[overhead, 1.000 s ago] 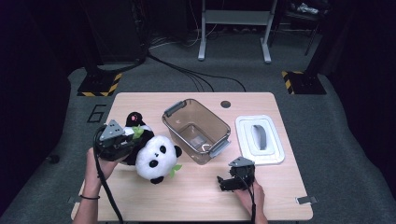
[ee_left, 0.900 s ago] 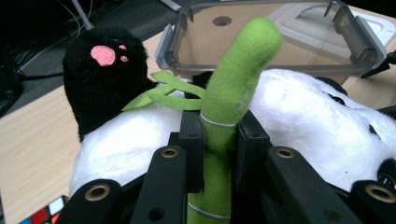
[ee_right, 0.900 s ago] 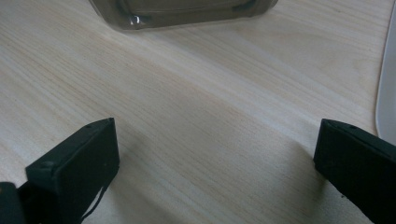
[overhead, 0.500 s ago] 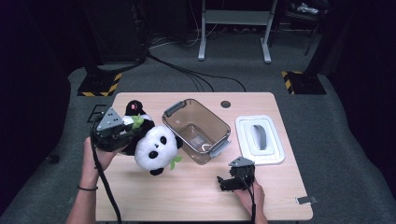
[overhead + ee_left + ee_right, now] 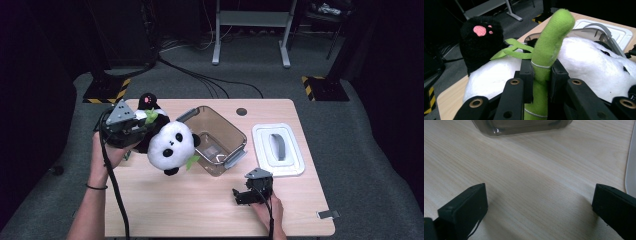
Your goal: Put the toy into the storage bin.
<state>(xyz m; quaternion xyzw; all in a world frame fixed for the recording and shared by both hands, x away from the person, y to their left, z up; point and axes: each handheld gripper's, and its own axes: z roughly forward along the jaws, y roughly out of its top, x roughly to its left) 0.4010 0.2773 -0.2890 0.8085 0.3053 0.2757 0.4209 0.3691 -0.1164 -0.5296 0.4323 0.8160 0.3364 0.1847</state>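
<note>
Right now my left gripper [image 5: 131,127] has its jaws pinched on the green bamboo stalk [image 5: 546,55] of the plush panda [image 5: 170,145], and I hold the panda off the table [image 5: 165,205], just beside the near-left rim of the clear brown bin [image 5: 216,136], with its white head tipped toward that bin. In the left gripper view the stalk stands up between my two black jaws, the white belly lies behind it, and a black paw with a pink pad [image 5: 481,30] sticks up to the side (soft thing, it sags a bit). My right gripper [image 5: 249,195] rests low on the table in front of the bin, jaws spread wide with nothing but bare wood between them. The white lid [image 5: 278,150] lies flat just to the right of the bin.
</note>
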